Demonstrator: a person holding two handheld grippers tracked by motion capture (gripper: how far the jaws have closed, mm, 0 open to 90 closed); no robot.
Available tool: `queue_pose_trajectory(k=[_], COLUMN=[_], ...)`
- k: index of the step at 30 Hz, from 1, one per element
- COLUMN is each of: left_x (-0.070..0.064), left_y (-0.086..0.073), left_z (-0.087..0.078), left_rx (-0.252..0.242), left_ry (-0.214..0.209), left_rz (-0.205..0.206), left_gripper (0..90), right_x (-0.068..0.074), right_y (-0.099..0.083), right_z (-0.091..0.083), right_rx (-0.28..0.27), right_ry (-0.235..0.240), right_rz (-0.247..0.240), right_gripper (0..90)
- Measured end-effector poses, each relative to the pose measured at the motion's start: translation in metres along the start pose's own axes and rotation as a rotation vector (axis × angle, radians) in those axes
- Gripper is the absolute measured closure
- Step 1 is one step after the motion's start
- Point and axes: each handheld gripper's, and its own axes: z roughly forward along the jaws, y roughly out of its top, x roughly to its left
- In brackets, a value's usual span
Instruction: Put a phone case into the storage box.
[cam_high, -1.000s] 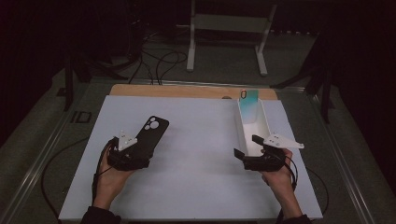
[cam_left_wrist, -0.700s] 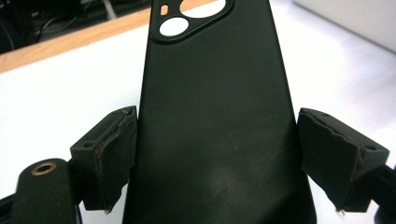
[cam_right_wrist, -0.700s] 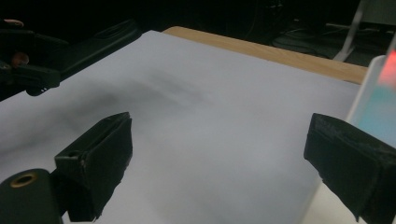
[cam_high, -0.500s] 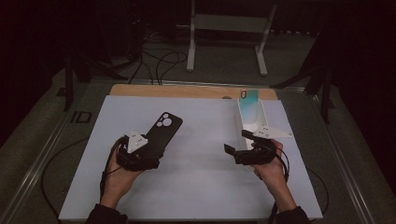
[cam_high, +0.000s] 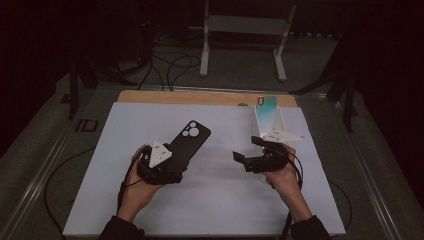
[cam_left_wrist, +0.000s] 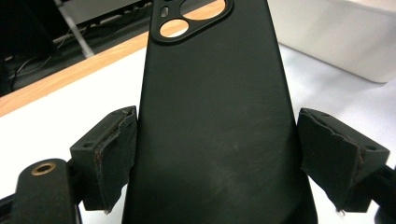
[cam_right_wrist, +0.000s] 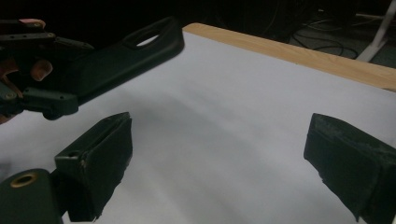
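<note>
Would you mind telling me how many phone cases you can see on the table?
1. The black phone case sits between the left gripper's jaws, left of the table's middle. More may lie hidden inside the white box at the far right.

The left hand-held gripper (cam_high: 172, 162) carried the black phone case (cam_high: 189, 142) rightward; the right hand-held gripper (cam_high: 247, 150) moved left.

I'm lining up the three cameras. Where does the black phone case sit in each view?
High view: the black phone case is left of centre, held in the left claw.
Left gripper view: it fills the middle, between the jaws.
Right gripper view: it lies upper left, raised off the table.
Shared landmark: the wooden table edge.
</note>
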Motion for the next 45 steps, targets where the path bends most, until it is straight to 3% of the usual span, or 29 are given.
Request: queue_pose_trajectory(k=[7,16,22,26,33,40,45], left_x=[-0.011,-0.031,-0.042,-0.046,-0.049,-0.054,-0.054], left_y=[0.007,0.016,0.021,0.023,0.022,0.02,0.02], left_z=[0.007,0.013,0.017,0.02,0.023,0.029,0.029], left_rx=[-0.013,-0.048,-0.067,-0.074,-0.073,-0.048,-0.045], left_ry=[-0.032,-0.086,-0.11,-0.117,-0.125,-0.123,-0.118], left_rz=[0.041,0.091,0.103,0.109,0.098,0.104,0.106], left_gripper=[15.7,15.7,15.6,15.5,15.4,15.4,15.4], right_x=[-0.001,0.003,0.007,0.009,0.013,0.026,0.032], right_y=[0.001,0.004,0.008,0.009,0.012,0.016,0.019], right_z=[0.004,0.015,0.023,0.026,0.027,0.03,0.03], right_rx=[0.001,0.003,0.021,0.04,0.037,0.055,0.061], right_ry=[0.013,0.068,0.084,0.1,0.181,0.238,0.257], right_rz=[0.022,0.066,0.09,0.114,0.146,0.102,0.073], right_gripper=[7.7,7.8,13.7,26.6,44.4,66.5,74.9])
